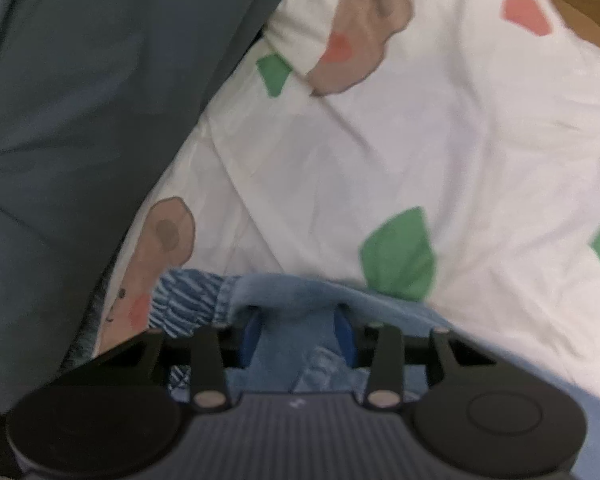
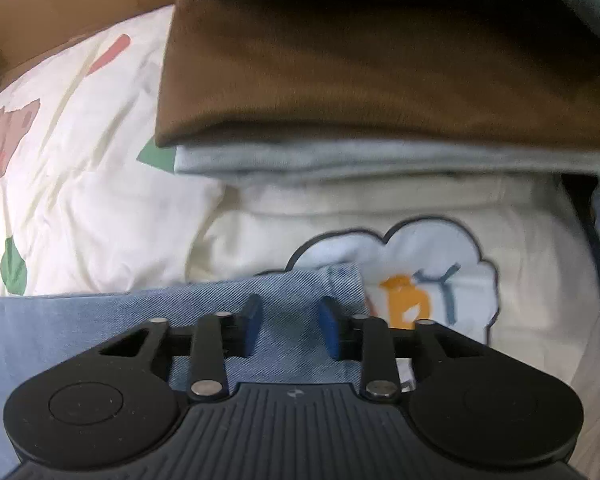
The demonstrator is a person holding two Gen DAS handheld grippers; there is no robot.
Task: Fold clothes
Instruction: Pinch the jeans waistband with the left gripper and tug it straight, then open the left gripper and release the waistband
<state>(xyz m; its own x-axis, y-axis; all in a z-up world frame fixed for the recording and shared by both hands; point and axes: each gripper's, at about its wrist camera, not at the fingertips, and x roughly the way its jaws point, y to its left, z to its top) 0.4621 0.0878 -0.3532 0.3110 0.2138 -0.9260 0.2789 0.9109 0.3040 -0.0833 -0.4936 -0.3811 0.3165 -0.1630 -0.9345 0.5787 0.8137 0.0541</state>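
Left gripper [image 1: 296, 334]: the denim garment [image 1: 288, 360] sits bunched between the blue pads [image 1: 342, 332], and a fold of light-blue cloth drapes over the fingertips – it reads as pinching the denim. Contact on the left pad is partly hidden by the fold. Left of the gripper, the garment's gathered elastic cuff or waistband [image 1: 184, 304] sticks out, touching the bedsheet [image 1: 380, 152].

Right gripper [image 2: 288, 328]: jaws partway apart, pointing down onto a flat corner of the same denim [image 2: 228, 304]. The cloth lies under and between the blue pads [image 2: 330, 332], and a clear gap shows between each pad and any raised fabric – nothing visibly pinched. The denim edge ends just past the fingertips and overlaps the cream garment beyond.

Further out, left view: white bedsheet printed with green, coral and brown bear shapes, wrinkled, filling the middle and right. A grey-blue cover [image 1: 80, 100] takes the upper left, its edge running diagonally across the sheet.

Further out, right view: the cream garment [image 2: 520, 248] with a cloud-shaped print [image 2: 420, 264] carrying orange and grey letters lies just beyond the denim corner. Behind it is a stack of folded clothes – a brown piece [image 2: 360, 80] on top of a light grey one [image 2: 380, 156] – resting on the far part of the cream garment. The bear-print sheet [image 2: 80, 180] shows on the left, with a brown cardboard surface [image 2: 60, 8] at the far upper left.
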